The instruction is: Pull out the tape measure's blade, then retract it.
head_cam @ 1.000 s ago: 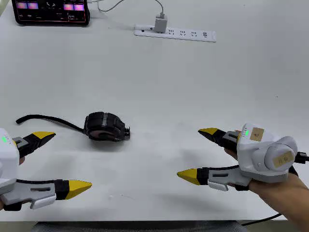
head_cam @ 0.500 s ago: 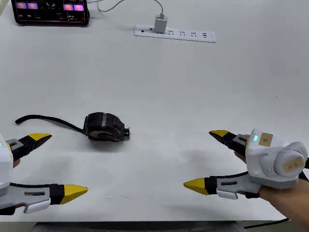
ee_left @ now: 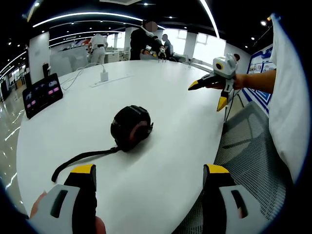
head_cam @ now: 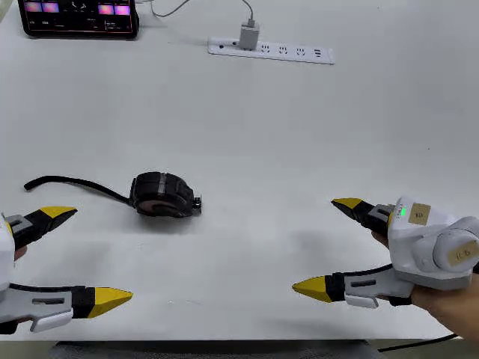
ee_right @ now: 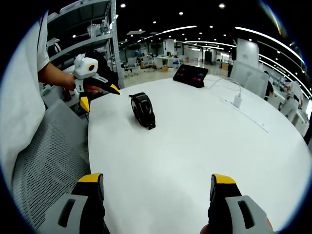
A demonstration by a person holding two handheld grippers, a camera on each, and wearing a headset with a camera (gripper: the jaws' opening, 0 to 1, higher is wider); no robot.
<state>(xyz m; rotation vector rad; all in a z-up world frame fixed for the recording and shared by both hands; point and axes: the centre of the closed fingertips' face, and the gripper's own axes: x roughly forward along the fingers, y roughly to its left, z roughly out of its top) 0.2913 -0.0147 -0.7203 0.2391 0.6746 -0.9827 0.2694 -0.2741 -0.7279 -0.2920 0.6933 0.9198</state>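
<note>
Resting on the white tabletop (head_cam: 262,134) left of centre, the black round-cased tape measure (head_cam: 165,196) sits free of both grippers, with its brownish side face turned toward the near edge and a small end hook showing at the case's right end. A black wrist strap (head_cam: 75,183) trails from the case to the left and ends in a slight curl. The left gripper (head_cam: 96,254) hovers at the near left corner, nearer than the tape measure and a little to its left, its two yellow-tipped jaws spread wide with nothing between them; in the left gripper view the case lies ahead, between the lines of the two jaws but well beyond their tips. The right gripper (head_cam: 322,244) hovers at the near right, well apart from the tape measure, its jaws likewise spread wide and empty, pointing left across the table. Far across the table a white power strip (head_cam: 271,51) lies with a white charger (head_cam: 249,34) plugged into it, and a dark tablet (head_cam: 78,16) with a lit screen sits at the far left corner.
</note>
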